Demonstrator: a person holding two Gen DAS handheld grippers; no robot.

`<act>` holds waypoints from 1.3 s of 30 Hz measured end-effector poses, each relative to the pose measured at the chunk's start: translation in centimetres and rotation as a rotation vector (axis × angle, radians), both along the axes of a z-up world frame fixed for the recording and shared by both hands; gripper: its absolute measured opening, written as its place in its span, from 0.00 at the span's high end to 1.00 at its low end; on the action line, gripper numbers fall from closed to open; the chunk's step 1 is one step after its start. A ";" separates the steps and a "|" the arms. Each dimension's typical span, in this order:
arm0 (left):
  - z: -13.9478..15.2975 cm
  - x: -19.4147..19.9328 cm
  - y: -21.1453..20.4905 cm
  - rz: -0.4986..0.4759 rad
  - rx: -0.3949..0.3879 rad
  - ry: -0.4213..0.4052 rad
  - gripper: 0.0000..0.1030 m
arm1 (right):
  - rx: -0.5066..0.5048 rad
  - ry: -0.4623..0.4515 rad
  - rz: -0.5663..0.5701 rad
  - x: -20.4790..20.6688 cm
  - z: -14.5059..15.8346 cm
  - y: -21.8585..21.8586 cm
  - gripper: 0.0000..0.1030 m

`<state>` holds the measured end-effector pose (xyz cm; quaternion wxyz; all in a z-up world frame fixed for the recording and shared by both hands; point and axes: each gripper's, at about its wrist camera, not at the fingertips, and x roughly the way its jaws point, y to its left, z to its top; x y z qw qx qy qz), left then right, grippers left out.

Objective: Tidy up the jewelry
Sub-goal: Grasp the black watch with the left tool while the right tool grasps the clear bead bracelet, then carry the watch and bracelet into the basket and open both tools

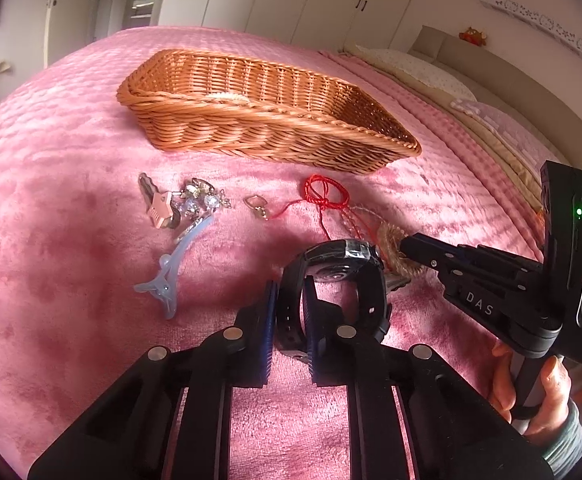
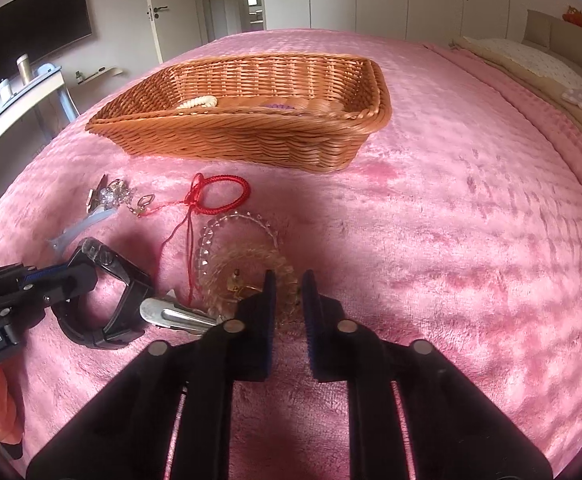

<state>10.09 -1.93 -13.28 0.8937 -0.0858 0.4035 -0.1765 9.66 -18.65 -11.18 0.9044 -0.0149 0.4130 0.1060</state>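
Note:
My left gripper [image 1: 291, 300] is shut on the strap of a black watch [image 1: 343, 276], which rests on the pink bedspread; the watch also shows in the right wrist view [image 2: 107, 300]. My right gripper [image 2: 289, 292] is closed on a yellowish clear bead bracelet [image 2: 247, 264] lying on the bed; from the left wrist view its tip [image 1: 407, 246] meets the beads. A red cord bracelet [image 2: 219, 196], a silver hair clip [image 2: 175, 314], a pale blue hair clip [image 1: 171, 268] and a pile of crystal trinkets [image 1: 195, 200] lie nearby. The wicker basket [image 2: 251, 136] stands beyond them.
The basket holds a cream bead bracelet [image 2: 199, 102] and a purple item [image 2: 279, 107]. A small gold clasp [image 1: 257, 204] lies on the bedspread. Pillows [image 1: 423, 72] and the headboard are to the right. A desk [image 2: 15, 100] with a monitor stands to the left.

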 end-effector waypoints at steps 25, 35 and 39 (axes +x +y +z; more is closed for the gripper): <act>11.7 -1.3 2.8 0.039 -0.038 -0.254 0.90 | 0.056 -0.244 -0.022 -2.1 12.5 -1.2 0.92; 12.4 10.3 1.6 0.069 0.028 -0.262 0.90 | 0.059 -0.183 -0.033 9.8 12.5 0.9 0.92; 10.0 14.6 1.3 0.077 0.054 -0.214 0.90 | 0.062 -0.123 -0.043 13.9 10.0 1.6 0.92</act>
